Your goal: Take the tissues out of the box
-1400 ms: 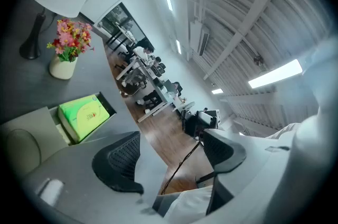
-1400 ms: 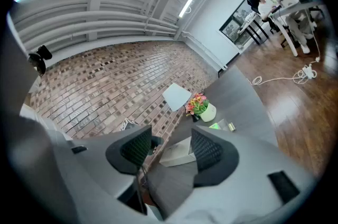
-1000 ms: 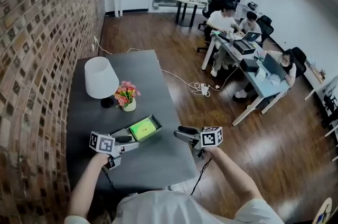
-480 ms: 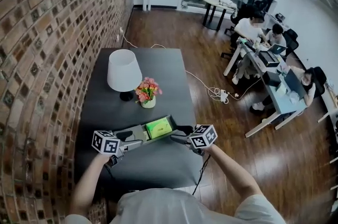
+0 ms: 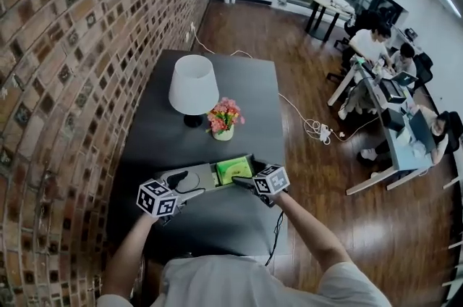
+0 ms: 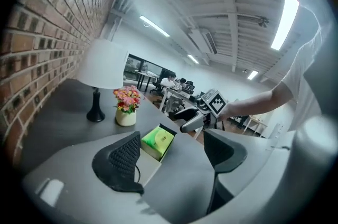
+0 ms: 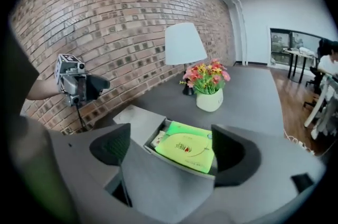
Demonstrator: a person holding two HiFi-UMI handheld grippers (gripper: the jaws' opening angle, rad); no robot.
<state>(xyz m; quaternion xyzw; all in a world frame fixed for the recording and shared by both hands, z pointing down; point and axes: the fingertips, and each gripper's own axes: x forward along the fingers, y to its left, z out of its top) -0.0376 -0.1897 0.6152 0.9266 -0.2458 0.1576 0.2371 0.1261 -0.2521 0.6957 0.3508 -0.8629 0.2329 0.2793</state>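
**Bench** (image 5: 246, 81): dark grey, set along a brick wall (image 5: 65, 45).

**Box** (image 5: 205, 178): grey, open, lying flat near the bench's front edge, between the two claws.

**Tissues** (image 5: 235, 168): green pack, lying inside the box at its right end, not lifted out.

**Left claw** (image 6: 174, 157): jaws spread, nothing pinched. Its left jaw is just beside the box's open flap.

**Right claw** (image 7: 171, 150): jaws opening at the box's right end. The green pack shows between them, and the pads are clear of it.

**Lamp** (image 5: 193, 83): white shade, upright, behind the box.

**Flowers** (image 5: 225, 116): pink, in a pale pot, just beside the lamp.
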